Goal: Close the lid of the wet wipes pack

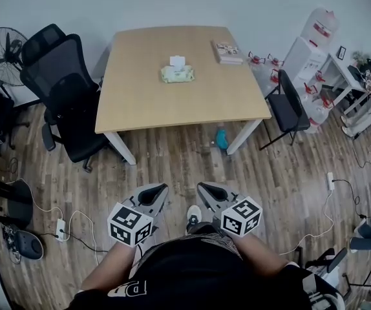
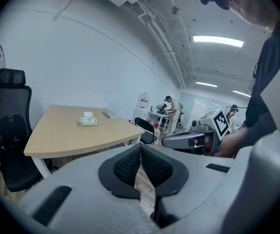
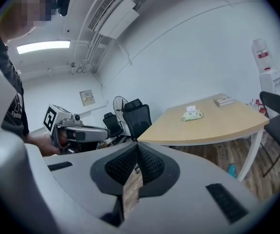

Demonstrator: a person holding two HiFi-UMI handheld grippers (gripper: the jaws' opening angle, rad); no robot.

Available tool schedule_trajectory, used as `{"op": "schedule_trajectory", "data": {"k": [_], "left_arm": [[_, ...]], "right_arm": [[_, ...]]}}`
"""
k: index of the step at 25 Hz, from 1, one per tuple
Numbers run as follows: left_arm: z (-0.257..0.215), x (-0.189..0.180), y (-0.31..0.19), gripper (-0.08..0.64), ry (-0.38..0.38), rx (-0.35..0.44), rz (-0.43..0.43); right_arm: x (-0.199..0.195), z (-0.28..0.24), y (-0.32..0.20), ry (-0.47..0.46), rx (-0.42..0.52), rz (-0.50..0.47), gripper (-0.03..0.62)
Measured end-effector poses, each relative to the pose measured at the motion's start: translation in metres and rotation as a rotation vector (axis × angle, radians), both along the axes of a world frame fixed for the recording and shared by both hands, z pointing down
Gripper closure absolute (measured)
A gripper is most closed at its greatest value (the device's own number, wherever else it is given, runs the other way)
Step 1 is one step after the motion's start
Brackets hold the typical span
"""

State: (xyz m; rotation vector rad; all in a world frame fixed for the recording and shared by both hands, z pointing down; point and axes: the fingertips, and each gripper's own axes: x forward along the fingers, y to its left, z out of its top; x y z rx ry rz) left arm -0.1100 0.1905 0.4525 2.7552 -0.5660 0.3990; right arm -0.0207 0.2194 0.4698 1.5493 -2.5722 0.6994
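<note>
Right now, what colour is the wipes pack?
Pale green pack, white lid; clearest in the head view.

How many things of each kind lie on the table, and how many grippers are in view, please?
wet wipes pack: 1
book-like stack: 1
grippers, jaws together: 2 (left gripper, right gripper)
Total: 4

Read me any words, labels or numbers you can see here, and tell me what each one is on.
No text here reads clearly.
Wet wipes pack: print too small to read.
Book: cover too small to read.
Shirt: white letters, cut off by the picture's edge.
</note>
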Motion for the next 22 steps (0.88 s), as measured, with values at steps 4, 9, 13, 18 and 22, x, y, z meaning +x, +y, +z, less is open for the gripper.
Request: {"op": "schedule_trajectory", "data": {"k": [4,9,13,18,22], "left_arm": [[-0.004,0.026,-0.032,0.54,-0.006,0.001,-0.014],[-0.005,0.063,-0.07,0.54,-0.015,0.006,-0.023],[-0.004,0.089,-0.094,0.54,-0.017,0.006,-0.042],[0.003,0.112,-0.12,0.54,-0.037,-0.003,-0.065],[0.004,0.125,-0.127,0.54,-0.058,-0.008,-0.068]], "right_arm": [[0.028,-0.005,-0.035,-0.005,0.007,-0.013,0.588],[0.063,-0.01,-0.074,-0.015,0.023,-0.027,0.588],[0.087,-0.005,-0.097,-0.024,0.017,-0.045,0.588],[0.111,0.001,-0.123,-0.031,0.012,-0.067,0.588],[0.124,0.008,-0.131,-0.048,-0.012,-0.071,0.588]]}}
